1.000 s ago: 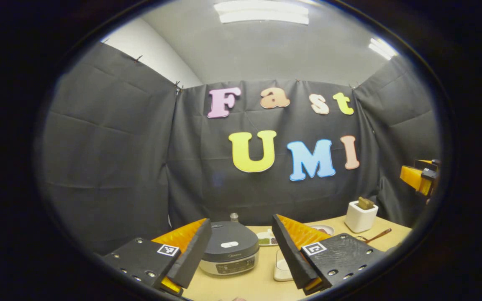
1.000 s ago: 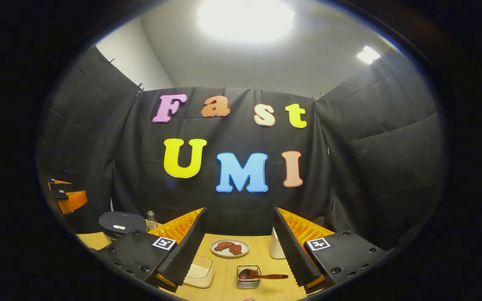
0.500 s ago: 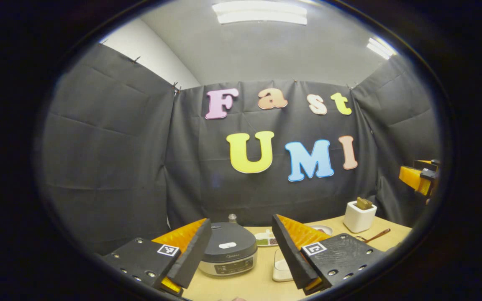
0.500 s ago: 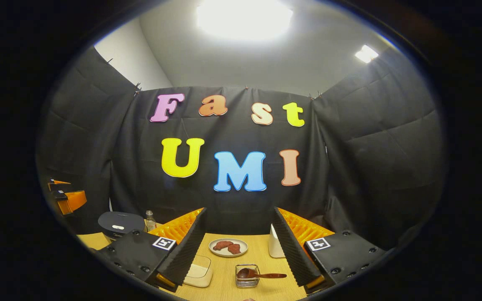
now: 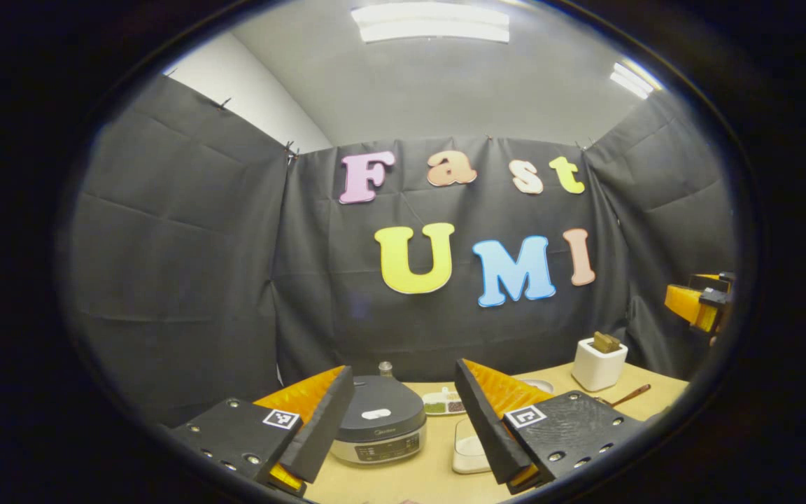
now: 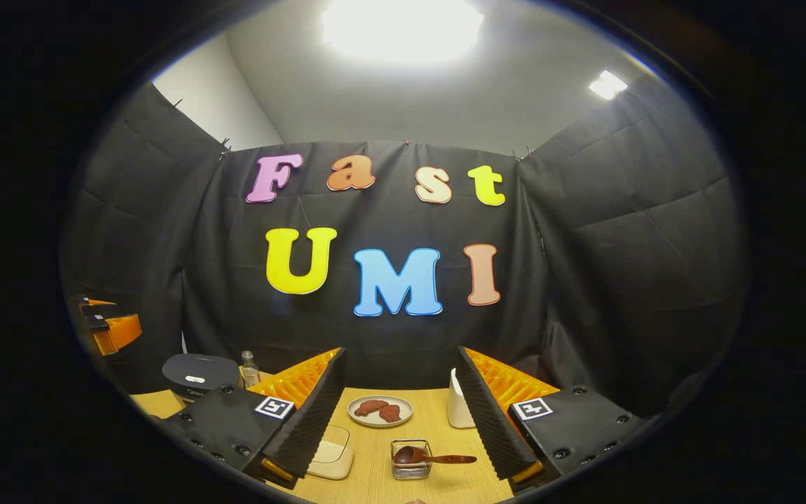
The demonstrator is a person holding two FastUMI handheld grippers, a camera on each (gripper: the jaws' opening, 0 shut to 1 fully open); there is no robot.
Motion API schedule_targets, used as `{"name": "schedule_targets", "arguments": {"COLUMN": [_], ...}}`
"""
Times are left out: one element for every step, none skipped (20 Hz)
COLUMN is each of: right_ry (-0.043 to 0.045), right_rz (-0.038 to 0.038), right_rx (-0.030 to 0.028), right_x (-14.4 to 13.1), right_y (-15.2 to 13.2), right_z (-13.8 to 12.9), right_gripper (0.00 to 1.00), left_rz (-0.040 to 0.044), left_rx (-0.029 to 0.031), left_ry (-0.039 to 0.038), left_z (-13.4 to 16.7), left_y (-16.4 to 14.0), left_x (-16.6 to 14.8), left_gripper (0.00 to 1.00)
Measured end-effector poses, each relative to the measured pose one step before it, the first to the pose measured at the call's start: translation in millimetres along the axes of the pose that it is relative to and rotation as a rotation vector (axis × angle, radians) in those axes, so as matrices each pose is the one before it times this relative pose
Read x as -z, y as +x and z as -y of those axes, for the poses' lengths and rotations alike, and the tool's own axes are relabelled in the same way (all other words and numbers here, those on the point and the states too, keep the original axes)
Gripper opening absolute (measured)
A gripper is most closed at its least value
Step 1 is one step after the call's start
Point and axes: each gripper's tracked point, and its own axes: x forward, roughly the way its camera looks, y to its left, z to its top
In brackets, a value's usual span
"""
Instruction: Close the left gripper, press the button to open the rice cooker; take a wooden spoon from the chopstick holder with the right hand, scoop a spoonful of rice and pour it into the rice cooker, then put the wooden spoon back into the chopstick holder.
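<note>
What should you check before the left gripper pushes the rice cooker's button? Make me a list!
1. Left gripper shut for pressing: not ok, jaws wide open.
2. Grey round rice cooker lid down: ok.
3. White button on the lid uncovered: ok.
4. Left gripper lined up with the cooker: ok, cooker sits between its fingers.
5. Right gripper empty for the dark wooden spoon: ok, open.
6. Spoon in the white holder: not ok, rests on a wire basket.
</note>
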Motion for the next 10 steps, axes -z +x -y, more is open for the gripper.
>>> {"name": "schedule_targets", "arguments": {"right_ry": [0.0052,0.00239,-0.00071,-0.00179,-0.00099,-0.00024,-0.00081,-0.00123,-0.00161,-0.00389], "right_rz": [0.00056,0.00121,0.00098,-0.00055,-0.00069,-0.0011,-0.00146,-0.00073,-0.00156,-0.00234], "right_rx": [-0.00105,-0.0002,0.00037,-0.00129,-0.00293,-0.00323,-0.00367,-0.00416,-0.00699,-0.00742], "right_x": [-0.07,-1.01,0.68,0.23,0.63,0.23,1.86,0.22,1.31,0.95], "right_y": [-0.27,-0.1,0.01,0.14,-0.48,-0.28,0.33,-0.77,0.89,0.35], "right_z": [1.31,1.37,1.87,1.35,1.32,1.16,1.93,1.29,1.33,1.86], "right_gripper": [0.98,0.98,0.98,0.98,0.98,0.98,0.98,0.98,0.98,0.97], "left_rz": [0.0024,0.0028,0.00373,0.00274,0.00147,0.00303,0.00221,0.00223,-0.0002,0.00206], "left_rx": [-0.0014,-0.0018,-0.00349,-0.00035,-0.00081,-0.00231,-0.0027,-0.00126,0.00096,-0.00386], "left_ry": [0.00116,0.00225,0.0021,0.00072,0.00072,0.00136,0.00198,0.00162,0.0027,0.00346], "left_z": [0.61,0.1,1.07,2.35,1.74,1.05,1.5,1.88,2.88,0.45], "left_y": [-1.7,0.21,-0.35,-0.35,-0.11,-1.11,-0.16,-0.43,-1.06,-0.84], "left_x": [-1.29,-2.26,-0.3,-3.4,-0.11,-1.84,0.21,-1.5,-1.14,-1.82], "left_gripper": [0.9,0.9,0.9,0.9,0.9,0.9,0.9,0.9,0.9,0.9]}}
